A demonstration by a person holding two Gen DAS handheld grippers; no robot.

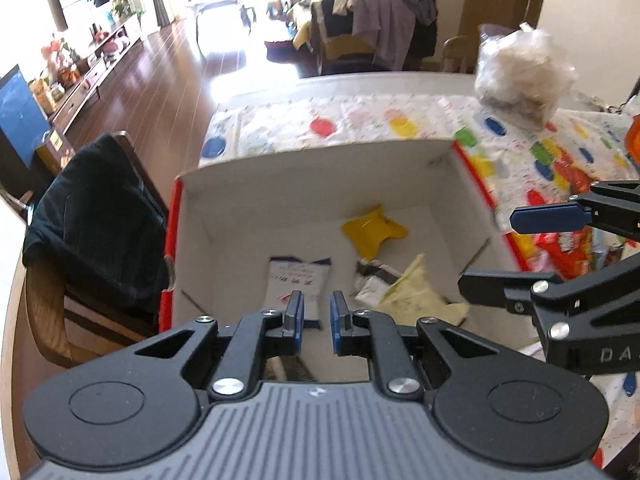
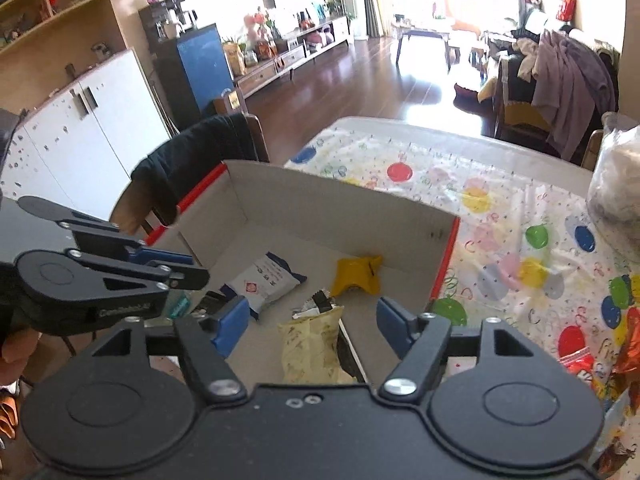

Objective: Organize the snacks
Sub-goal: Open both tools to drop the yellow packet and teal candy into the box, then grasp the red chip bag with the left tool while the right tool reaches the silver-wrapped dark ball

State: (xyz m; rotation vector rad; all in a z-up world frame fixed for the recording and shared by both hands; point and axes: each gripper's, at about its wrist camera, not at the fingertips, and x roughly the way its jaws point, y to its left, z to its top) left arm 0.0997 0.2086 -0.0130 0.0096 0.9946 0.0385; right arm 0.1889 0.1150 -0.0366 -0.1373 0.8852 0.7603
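Observation:
A cardboard box (image 1: 320, 176) (image 2: 340, 208), red outside and white inside, stands open on the table. In it lie a bright yellow packet (image 1: 374, 232) (image 2: 358, 274), a white packet with blue ends (image 1: 298, 276) (image 2: 266, 280), a pale yellow packet (image 1: 416, 298) (image 2: 310, 352) and a crumpled silvery wrapper (image 1: 370, 280) (image 2: 316, 304). My left gripper (image 1: 317, 312) (image 2: 196, 267) hangs above the box's near side, shut on nothing. My right gripper (image 1: 488, 250) (image 2: 310, 316) is open over the pale yellow packet and holds nothing.
Red snack packets (image 1: 568, 248) (image 2: 580, 360) lie on the dotted tablecloth (image 1: 360, 124) (image 2: 500, 208) right of the box. A clear plastic bag (image 1: 520, 72) (image 2: 620, 176) stands at the far right. A chair draped in a black garment (image 1: 96, 216) (image 2: 192, 164) is at the table's left.

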